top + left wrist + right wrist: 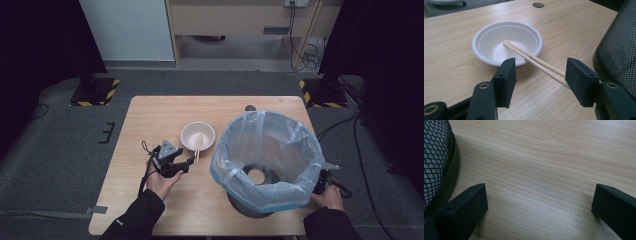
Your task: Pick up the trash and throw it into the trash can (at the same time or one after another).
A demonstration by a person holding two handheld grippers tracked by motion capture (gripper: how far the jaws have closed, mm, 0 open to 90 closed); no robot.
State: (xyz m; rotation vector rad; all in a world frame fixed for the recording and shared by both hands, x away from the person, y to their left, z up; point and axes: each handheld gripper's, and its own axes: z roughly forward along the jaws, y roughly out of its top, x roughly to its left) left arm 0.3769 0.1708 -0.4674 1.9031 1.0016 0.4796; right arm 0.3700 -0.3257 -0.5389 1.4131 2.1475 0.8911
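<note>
Lying between spread jaws — 2 chopsticks [534,60], untouched.

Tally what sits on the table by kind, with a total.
White bowl: 1
Wooden chopsticks, resting in the bowl: 2
Black mesh bin with blue liner: 1
Total: 4

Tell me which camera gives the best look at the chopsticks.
The left gripper view: the chopsticks lie close up, tips in the white bowl, near ends by the open left tool. The high view shows them small; the right gripper view faces bare table.
</note>
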